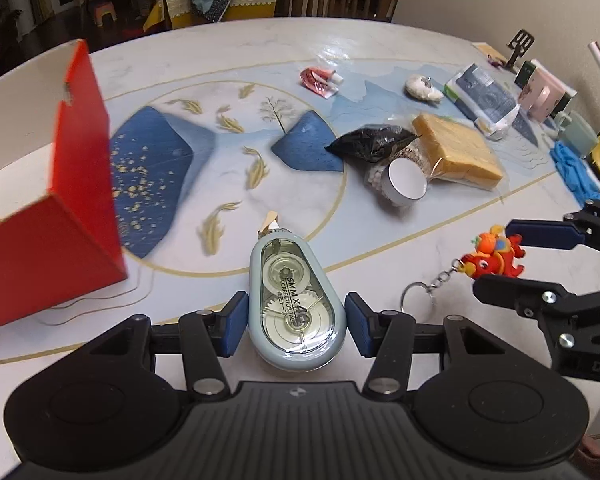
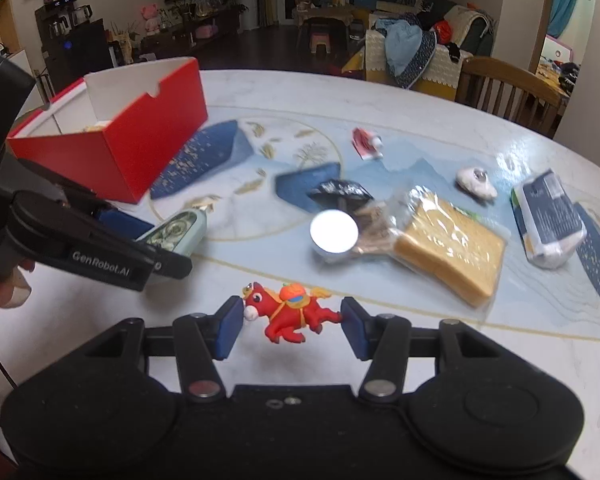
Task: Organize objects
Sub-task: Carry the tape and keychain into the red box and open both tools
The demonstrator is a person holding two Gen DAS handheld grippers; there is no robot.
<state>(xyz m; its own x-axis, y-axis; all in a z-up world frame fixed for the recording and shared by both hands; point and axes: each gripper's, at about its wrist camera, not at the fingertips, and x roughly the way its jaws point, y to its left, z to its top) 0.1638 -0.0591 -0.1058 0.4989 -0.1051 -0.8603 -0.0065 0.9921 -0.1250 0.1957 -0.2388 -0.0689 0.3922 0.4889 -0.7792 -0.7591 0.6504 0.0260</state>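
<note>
The painted tabletop [image 2: 300, 92] lies bare between the tall open red cardboard box [image 2: 152, 136] at the left and the cluster at the right — a round silver-lidded jar [image 2: 334, 232], a black crumpled pouch [image 2: 340, 190], plastic-wrapped sliced bread [image 2: 452, 248]. Behind, a small red-and-white tube [image 2: 366, 143] lies alone; a wooden chair [image 2: 508, 88] stands at the far edge.

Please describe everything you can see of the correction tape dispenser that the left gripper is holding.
The pale blue, oval plastic correction tape dispenser has a clear window showing two white geared spools, with black print reading "5MM" and "CORRECTION TAPE". A small white tip sticks out at its far end. It sits lengthwise between the blue pads of the left gripper, which press its two long sides. It seems lifted off the patterned table, tip pointing away, right of the red cardboard box.
</note>
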